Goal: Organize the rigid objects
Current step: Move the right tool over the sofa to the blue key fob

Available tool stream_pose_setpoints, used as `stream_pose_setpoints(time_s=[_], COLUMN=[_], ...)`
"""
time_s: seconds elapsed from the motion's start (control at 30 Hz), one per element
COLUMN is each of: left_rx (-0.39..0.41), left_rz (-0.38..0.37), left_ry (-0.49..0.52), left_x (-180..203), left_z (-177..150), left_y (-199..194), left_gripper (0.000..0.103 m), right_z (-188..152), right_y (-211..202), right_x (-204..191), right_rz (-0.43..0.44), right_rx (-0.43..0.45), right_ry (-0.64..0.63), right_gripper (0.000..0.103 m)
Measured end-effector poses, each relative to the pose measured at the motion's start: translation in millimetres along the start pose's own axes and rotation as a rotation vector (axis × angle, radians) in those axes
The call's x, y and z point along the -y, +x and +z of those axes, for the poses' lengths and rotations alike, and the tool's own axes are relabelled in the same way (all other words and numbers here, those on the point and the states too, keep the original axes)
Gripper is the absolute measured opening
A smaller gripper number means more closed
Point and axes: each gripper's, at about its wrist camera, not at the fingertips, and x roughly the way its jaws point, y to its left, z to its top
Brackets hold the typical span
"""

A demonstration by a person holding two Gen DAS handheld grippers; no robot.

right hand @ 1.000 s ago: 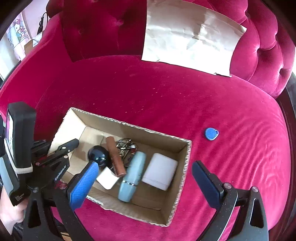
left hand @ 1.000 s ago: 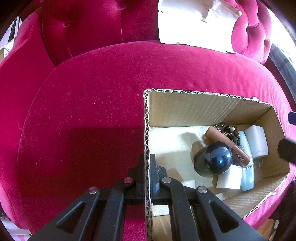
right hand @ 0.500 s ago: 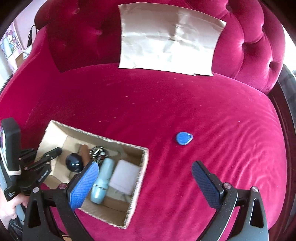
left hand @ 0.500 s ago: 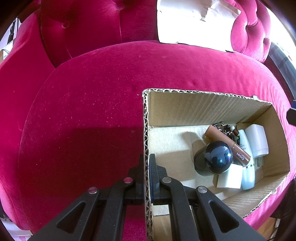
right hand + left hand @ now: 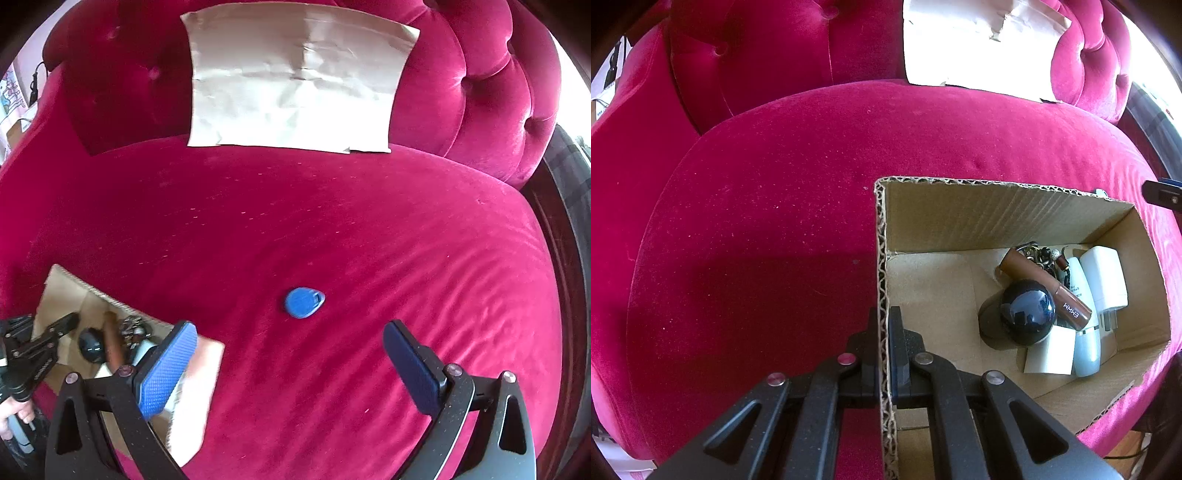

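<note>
Right tool (image 5: 290, 363) carried off the cardboard box (image 5: 997, 206), jaws wide and empty, now lined up on the blue tag (image 5: 304, 302) lying mid-seat on the sofa cushion (image 5: 369, 221). Probably the last stray. Left tool (image 5: 882, 332) clamped on the box's near-left wall. "EMMM" legible on the brown tube (image 5: 1045, 288).

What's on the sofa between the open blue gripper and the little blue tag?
Nothing: in the right wrist view, only bare red cushion lies between the right gripper and the blue tag, which sits just ahead of its open jaws.
</note>
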Motion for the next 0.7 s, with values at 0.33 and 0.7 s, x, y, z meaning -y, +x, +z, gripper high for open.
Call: stream_pose_setpoints(time_s=[0.33, 0.7], left_rx=[-0.003, -0.004], left_rz=[-0.002, -0.008], left_ry=[-0.001, -0.004], left_x=[-2.0, -4.0], left_z=[0.9, 1.4], left_y=[-0.5, 0.1], left_gripper=[0.003, 0.003], right_z=[8.4, 6.7], right_y=[43.1, 78.9], right_x=[30.0, 30.4], right_rz=[0.011, -0.005], right_rx=[-0.018, -0.048], right_ry=[-0.023, -0.065], right_gripper=[0.103, 0.101])
